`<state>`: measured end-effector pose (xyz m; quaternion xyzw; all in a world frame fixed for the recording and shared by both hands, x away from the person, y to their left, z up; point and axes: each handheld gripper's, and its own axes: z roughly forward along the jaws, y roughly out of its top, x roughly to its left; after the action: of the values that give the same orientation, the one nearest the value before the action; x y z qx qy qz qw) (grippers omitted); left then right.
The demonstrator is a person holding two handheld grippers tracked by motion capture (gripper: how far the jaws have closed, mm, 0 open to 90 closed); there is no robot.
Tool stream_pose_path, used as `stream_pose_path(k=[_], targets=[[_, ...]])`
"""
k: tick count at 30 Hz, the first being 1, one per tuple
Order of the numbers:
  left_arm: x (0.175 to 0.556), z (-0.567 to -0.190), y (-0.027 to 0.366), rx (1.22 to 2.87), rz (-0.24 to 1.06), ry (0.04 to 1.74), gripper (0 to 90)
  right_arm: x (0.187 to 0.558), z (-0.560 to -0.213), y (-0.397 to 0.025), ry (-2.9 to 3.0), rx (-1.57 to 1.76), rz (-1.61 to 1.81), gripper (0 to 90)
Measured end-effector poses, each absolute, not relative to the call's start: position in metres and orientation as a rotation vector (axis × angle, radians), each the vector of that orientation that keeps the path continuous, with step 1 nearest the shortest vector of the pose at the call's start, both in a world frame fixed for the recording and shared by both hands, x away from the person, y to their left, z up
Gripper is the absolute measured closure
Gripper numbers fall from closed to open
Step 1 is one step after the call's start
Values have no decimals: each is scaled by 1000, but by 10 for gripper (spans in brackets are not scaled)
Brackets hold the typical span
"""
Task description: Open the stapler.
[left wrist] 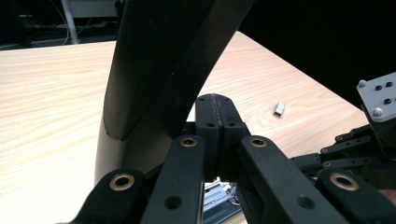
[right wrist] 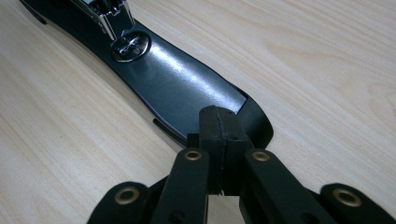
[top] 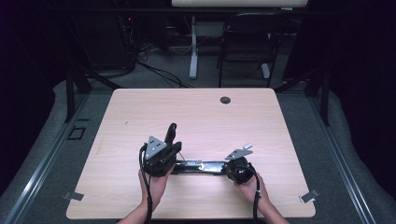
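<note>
**Both grippers clamped on black belt – strap lift/fold in progress**

Obj: glossy black leather belt w/ silver metal buckle [top: 198, 166], lying left-right on the near part of the light wood-grain table [top: 196, 112], between the two hands.

L gripper [top: 172, 148]: jaws closed on one end of the belt. Left gripper view has the strap [left wrist: 159, 60] rising up and away from the pinched jaws; pale underside visible. In high view that end stands up toward the far side, off the table.

R gripper [right wrist: 218, 122]: jaws closed on the other end of the belt, rounded tip pinched right at the jaws. Strap [right wrist: 187, 88] runs flat on the table away from it, silver snap/rivet [right wrist: 131, 46] and buckle hardware farther along. In high view this gripper [top: 229, 169] sits near-right, tilted low to the table.

Misc: small silver metal clip [left wrist: 279, 108] on the table's right edge, well apart from the work. Not in the way.

Step, my read: ends secured, L end lifted, so prob mid fold or roll of the belt. R acts as anchor.

Next move needs: keep R pinch firm and low, bring L end over toward R w/o twisting the strap. Risk: glossy leather slipping out of the R jaws since the grip is only on the tip.
</note>
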<state>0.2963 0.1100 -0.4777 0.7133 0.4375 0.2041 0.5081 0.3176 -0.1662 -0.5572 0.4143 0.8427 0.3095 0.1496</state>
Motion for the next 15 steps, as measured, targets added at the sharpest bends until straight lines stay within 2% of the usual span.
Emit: stream_pose_path(k=[15], targets=[[293,-475,118,1719,523,1050,900,318,-557,-166,2422,1192,889,900]])
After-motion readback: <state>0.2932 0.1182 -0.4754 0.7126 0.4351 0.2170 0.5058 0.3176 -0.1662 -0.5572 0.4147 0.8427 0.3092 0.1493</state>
